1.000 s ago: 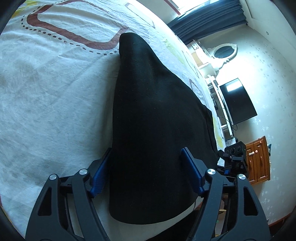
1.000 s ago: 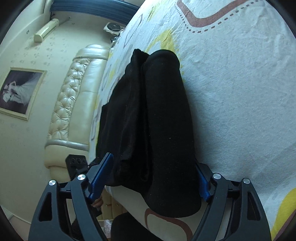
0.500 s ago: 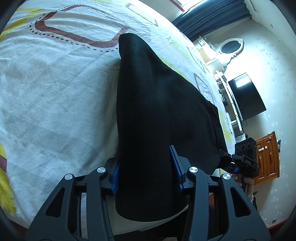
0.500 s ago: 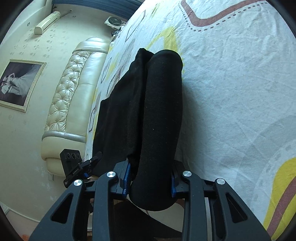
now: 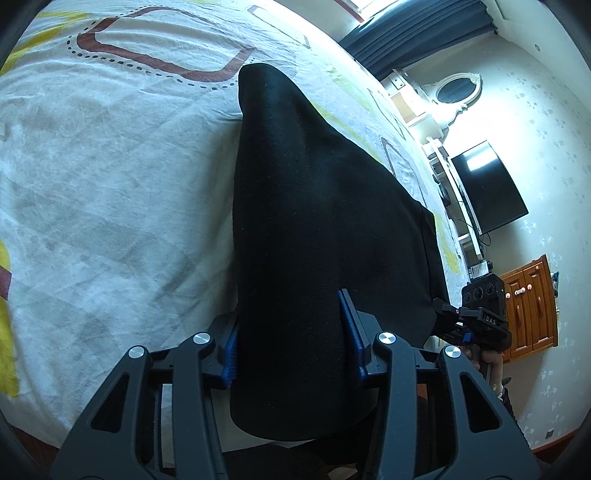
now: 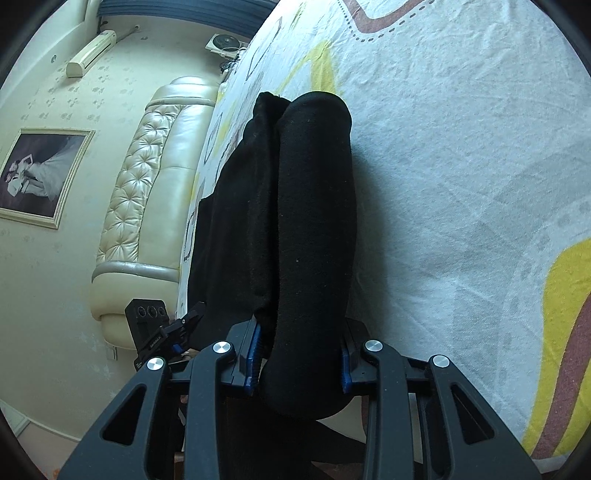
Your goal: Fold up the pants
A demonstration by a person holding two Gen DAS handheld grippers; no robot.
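Black pants lie on a white patterned bed sheet, folded lengthwise, their near end at the bed's edge. My left gripper is shut on the near edge of the pants, cloth bunched between its blue pads. My right gripper is shut on the other near corner of the pants, the fabric standing in a thick roll between the pads. Each gripper shows in the other's view: the right one at the left view's lower right, the left one at the right view's lower left.
A padded cream headboard stands at the bed's left end, with a framed picture on the wall. A black TV, a white shelf and a wooden cabinet stand by the far wall. Dark curtains hang behind.
Both grippers were open around the pants' near edge a second ago. They have closed onto the cloth and now hold it, lifted slightly.
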